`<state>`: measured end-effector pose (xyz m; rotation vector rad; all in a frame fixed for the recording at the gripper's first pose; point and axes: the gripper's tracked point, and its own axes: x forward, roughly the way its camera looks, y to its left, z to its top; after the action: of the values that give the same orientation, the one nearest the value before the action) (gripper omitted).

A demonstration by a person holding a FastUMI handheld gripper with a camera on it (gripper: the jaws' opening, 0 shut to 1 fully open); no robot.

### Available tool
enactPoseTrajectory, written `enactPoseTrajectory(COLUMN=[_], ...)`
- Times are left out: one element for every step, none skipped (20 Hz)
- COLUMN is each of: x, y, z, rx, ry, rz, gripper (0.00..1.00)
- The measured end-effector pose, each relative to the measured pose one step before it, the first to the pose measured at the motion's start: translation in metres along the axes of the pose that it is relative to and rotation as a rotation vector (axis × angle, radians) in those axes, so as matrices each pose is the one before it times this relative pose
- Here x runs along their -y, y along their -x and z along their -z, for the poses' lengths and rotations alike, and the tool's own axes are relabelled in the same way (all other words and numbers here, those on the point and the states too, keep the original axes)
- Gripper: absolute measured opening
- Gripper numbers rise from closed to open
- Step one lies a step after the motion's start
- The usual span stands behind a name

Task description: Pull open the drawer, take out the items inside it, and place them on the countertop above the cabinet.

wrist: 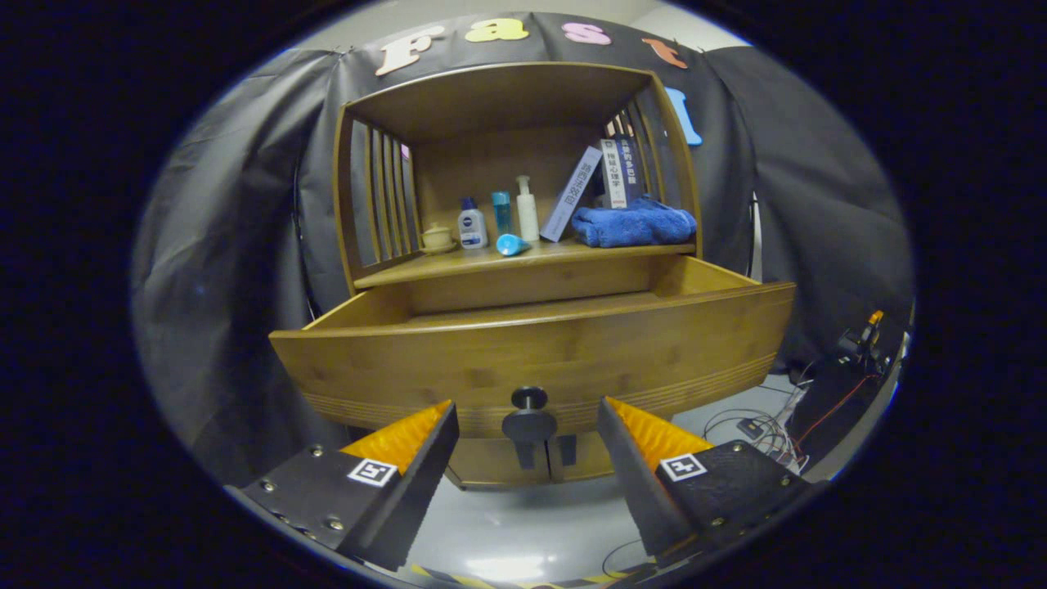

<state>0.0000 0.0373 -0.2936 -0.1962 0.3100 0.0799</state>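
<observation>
Drawer [532, 360] is pulled out of the wooden cabinet [507, 106], front panel facing me; its inside is hidden behind that panel, can't tell what's in it. My gripper [527, 409] is released, fingers spread wide, gripping nothing. The drawer's round dark knob [529, 419] sits between my fingertips, touching neither. Countertop [458, 263] above the drawer, left to right: small cream lidded pot [436, 238], white bottle with blue cap [472, 224], clear blue bottle [501, 212], blue cap lying on its side [511, 244], white pump bottle [527, 209], leaning books [601, 180], folded blue towel [634, 223] at the right end. Slatted side panels on both sides of the shelf. Below the drawer, two cabinet door handles [546, 450]. Far right on the floor: cables [761, 425] and some dark equipment [851, 360].
</observation>
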Motion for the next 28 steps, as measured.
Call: enactPoseTrajectory(x=[-0.00008, 0.00195, -0.00022, -0.0019, -0.00197, -0.00433, -0.00484, -0.00191, 0.00079, 0.00422, 0.0079, 0.00291, -0.00199, -0.00166, -0.00036, 0.00004, -0.00201, -0.0002, -0.00149, 0.00044, 0.00053, -0.00043, -0.00011, 0.00075, -0.00127, -0.00135, -0.00033, 0.0004], y=[-0.0014, -0.00029, 0.00025, -0.00185, -0.00256, -0.00468, -0.00586, -0.00483, -0.00576, -0.00813, -0.01126, 0.00575, -0.0038, -0.00704, -0.00135, -0.00958, -0.00323, -0.00716, -0.00642, -0.00411, -0.00873, 0.00038, -0.00187, 0.00104, -0.00348, -0.00235, -0.00213, -0.00078], z=[0.00182, 0.00097, 0.00122, -0.00021, 0.0006, 0.00214, 0.00225, -0.00261, -0.00723, -0.00953, -0.00542, 0.00049, -0.0011, 0.00769, -0.00224, 0.00153, -0.00382, -0.00594, 0.00593, -0.00539, 0.00262, 0.00173, 0.00185, -0.00214, 0.00001, 0.00092, 0.00124, 0.00355], rx=[0.01424, 0.01629, 0.01774, 0.01908, 0.00763, -0.00281, -0.00116, 0.00759, 0.02336, 0.03609, 0.02584, 0.02178, 0.01436, -0.00926, 0.00581, 0.0031, 0.01893, 0.03139, -0.02455, 0.03385, -0.00855, 0.0048, -0.00996, 0.01077, 0.0058, 0.00982, -0.00138, 0.00077], ry=[0.01755, 0.01599, 0.01155, 0.00629, -0.00391, -0.00644, -0.00836, -0.00856, -0.00522, 0.00517, 0.01193, 0.00649, -0.02256, -0.04839, -0.0466, -0.01668, 0.01691, 0.02554, 0.01049, 0.01224, 0.01513, 0.00688, 0.00415, 0.00065, -0.00076, 0.01028, 0.0335, 0.04092], rz=[0.00132, 0.00263, -0.00364, -0.0048, -0.00524, -0.01406, -0.0105, -0.00552, 0.00788, 0.01898, 0.03479, 0.01411, -0.01102, -0.01319, -0.00639, -0.00249, 0.00267, 0.00066, -0.0011, -0.00195, -0.00259, -0.00063, -0.00174, -0.00449, -0.0037, -0.00083, 0.00041, 0.00042], gripper=[1.0, 1.0, 1.0, 1.0, 1.0, 1.0, 1.0, 1.0, 1.0, 1.0, 1.0, 1.0, 1.0, 0.99, 0.99, 0.99, 0.98, 0.98, 0.98, 0.99, 1.0, 0.99, 0.99, 0.99, 0.99, 0.99, 0.99, 0.99])
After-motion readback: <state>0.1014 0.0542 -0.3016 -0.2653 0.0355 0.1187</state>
